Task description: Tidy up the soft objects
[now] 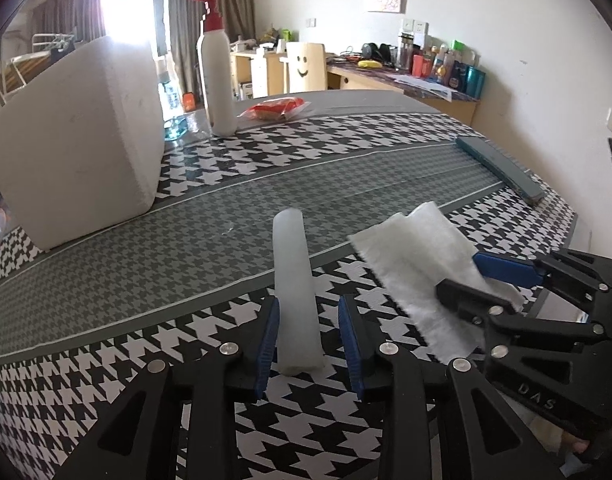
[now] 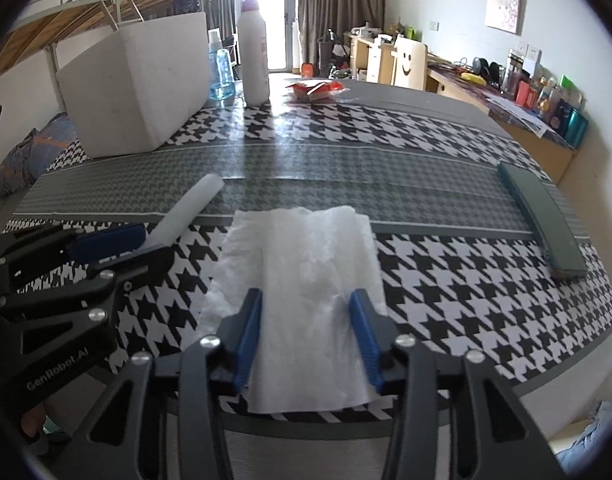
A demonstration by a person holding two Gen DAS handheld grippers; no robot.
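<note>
A white foam tube (image 1: 294,292) lies on the houndstooth table, between the blue pads of my left gripper (image 1: 308,336), which is open around its near end with small gaps each side. It also shows in the right wrist view (image 2: 190,210). A white fluffy sheet (image 2: 302,300) lies flat near the front edge; my right gripper (image 2: 306,338) is open, its fingers straddling the sheet's near part. In the left wrist view the sheet (image 1: 414,264) sits to the right with the right gripper (image 1: 482,276) over it.
A white foam box (image 1: 78,140) stands at the left. Behind it are a white pump bottle (image 1: 216,80) and a red packet (image 1: 276,108). A dark green flat bar (image 2: 542,220) lies at the right edge of the table (image 2: 466,280).
</note>
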